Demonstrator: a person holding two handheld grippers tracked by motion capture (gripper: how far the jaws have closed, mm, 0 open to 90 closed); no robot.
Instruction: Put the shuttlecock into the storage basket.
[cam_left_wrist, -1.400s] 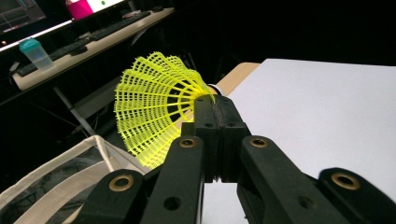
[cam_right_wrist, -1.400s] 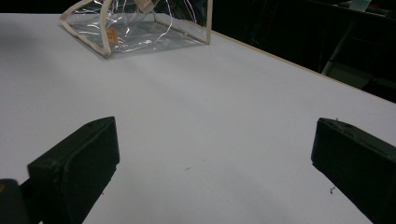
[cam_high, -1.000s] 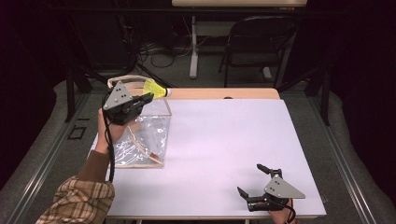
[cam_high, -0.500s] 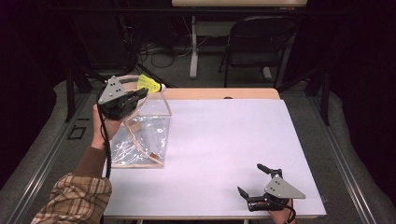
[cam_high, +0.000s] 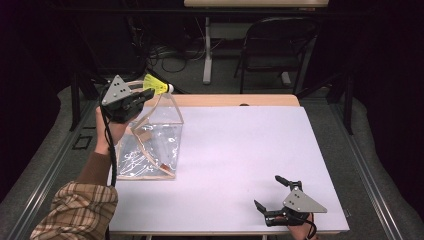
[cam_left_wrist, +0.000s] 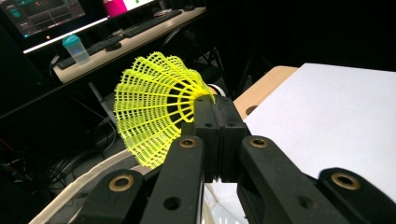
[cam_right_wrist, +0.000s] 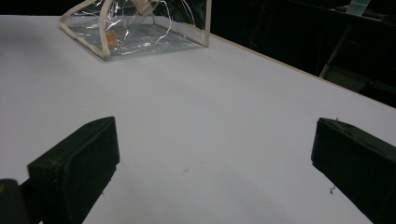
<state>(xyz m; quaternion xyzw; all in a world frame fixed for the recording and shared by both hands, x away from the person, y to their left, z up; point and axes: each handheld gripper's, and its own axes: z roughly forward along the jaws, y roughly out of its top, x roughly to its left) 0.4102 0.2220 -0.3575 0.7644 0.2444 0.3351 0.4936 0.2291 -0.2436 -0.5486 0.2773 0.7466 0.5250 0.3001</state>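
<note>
The left tool (cam_high: 141, 95) is raised above the far-left corner of the white table (cam_high: 250, 150), its jaws pressed together on the neck of the yellow plastic-mesh shuttlecock (cam_high: 156, 85), just behind its white cork tip. In the left gripper view the mesh skirt (cam_left_wrist: 156, 109) fans out toward ten o'clock from the clamped jaws, and the cork is mostly hidden behind them. In the high view the shuttlecock's long axis runs roughly from nine to three o'clock, cork end toward three.

The relation that matters is the shuttlecock against the clear soft plastic pouch with cream piping (cam_high: 150, 147). The pouch stands on the table at about six o'clock from the shuttlecock, directly below it in the high view, its peaked upper corner rising close under the cork. Whether the shuttlecock is clear of the pouch's opening or just at its lip is hard to judge from this angle; it looks clear.

The right tool (cam_high: 274, 195) rests low at the near-right corner of the table, jaws spread wide and holding nothing. The pouch (cam_right_wrist: 135, 28) lies well apart from it, toward eleven o'clock in its own view. The left hand is therefore far nearer the pouch, and any move between shuttlecock and pouch is probably its own, a short descent toward six o'clock.
</note>
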